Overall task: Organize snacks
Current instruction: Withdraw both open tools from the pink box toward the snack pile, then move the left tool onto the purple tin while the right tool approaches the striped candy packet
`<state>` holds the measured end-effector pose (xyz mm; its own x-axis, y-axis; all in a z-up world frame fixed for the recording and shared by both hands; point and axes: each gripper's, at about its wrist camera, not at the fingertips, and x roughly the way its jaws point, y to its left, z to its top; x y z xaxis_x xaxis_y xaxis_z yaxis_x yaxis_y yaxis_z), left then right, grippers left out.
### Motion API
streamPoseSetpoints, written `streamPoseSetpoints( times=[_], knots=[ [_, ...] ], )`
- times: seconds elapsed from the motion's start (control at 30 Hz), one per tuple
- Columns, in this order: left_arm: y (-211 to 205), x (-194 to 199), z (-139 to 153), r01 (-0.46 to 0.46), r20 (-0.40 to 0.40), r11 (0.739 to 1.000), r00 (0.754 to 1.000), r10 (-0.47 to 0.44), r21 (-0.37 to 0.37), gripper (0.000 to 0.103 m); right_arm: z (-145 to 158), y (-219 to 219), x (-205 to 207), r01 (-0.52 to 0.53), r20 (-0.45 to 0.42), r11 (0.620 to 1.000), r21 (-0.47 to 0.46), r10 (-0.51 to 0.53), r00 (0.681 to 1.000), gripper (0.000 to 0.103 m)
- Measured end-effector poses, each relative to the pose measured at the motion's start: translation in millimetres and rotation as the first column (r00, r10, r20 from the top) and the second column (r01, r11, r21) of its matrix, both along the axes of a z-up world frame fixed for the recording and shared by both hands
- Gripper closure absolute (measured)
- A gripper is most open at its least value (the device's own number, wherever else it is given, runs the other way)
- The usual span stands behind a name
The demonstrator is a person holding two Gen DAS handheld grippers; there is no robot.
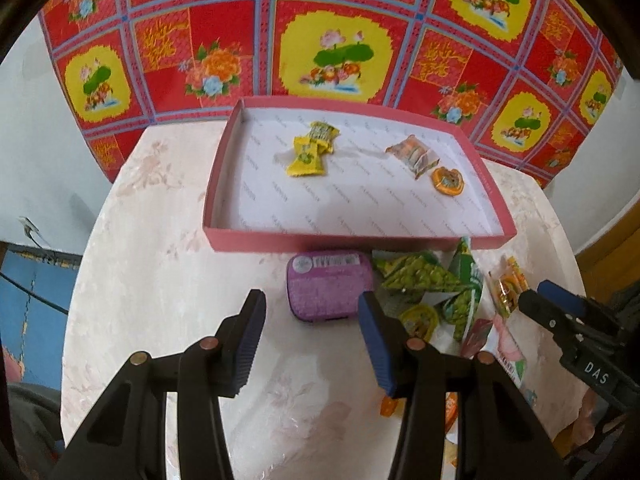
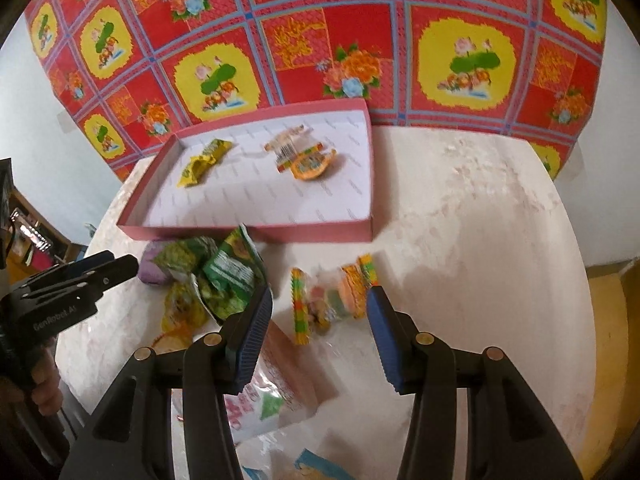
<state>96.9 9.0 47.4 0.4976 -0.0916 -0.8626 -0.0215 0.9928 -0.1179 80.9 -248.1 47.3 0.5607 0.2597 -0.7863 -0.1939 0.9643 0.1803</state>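
A shallow pink box (image 1: 352, 240) (image 2: 248, 234) with a white floor lies on the round pale table. Inside it are yellow-green sweet wrappers (image 1: 310, 150) (image 2: 204, 158) and an orange-striped packet with a round orange jelly cup (image 1: 448, 180) (image 2: 308, 166). In front of the box sit a purple tin (image 1: 330, 286), green packets (image 1: 428, 280) (image 2: 224, 276) and a clear packet with orange-green ends (image 2: 334, 300). My left gripper (image 1: 312, 340) hovers open just before the tin. My right gripper (image 2: 320, 332) hangs open over the clear packet, nothing between the pads.
A red, yellow and blue flowered cloth (image 1: 332, 32) hangs behind the table. More packets, pink-white and blue, lie near the front edge (image 2: 272, 396). The right half of the table (image 2: 480, 240) is bare. A hand (image 2: 46, 384) holds the left gripper's handle.
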Motion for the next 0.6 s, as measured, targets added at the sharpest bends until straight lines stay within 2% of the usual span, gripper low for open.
streamPoseSetpoints(
  times=[0.3,0.6],
  knots=[
    [4.6,-1.4,-10.4,-0.009,-0.012,1.000,1.000,0.009,-0.010,0.052,-13.8,-13.3,-4.1,0.029,-0.021,0.999,0.017,-0.029,0.999,0.052],
    [-8.8,4.4,-18.8,0.026,-0.027,0.999,0.999,-0.027,-0.034,0.050,-20.7,-14.4,-2.2,0.021,-0.027,0.999,0.034,-0.020,0.999,0.052]
  ],
)
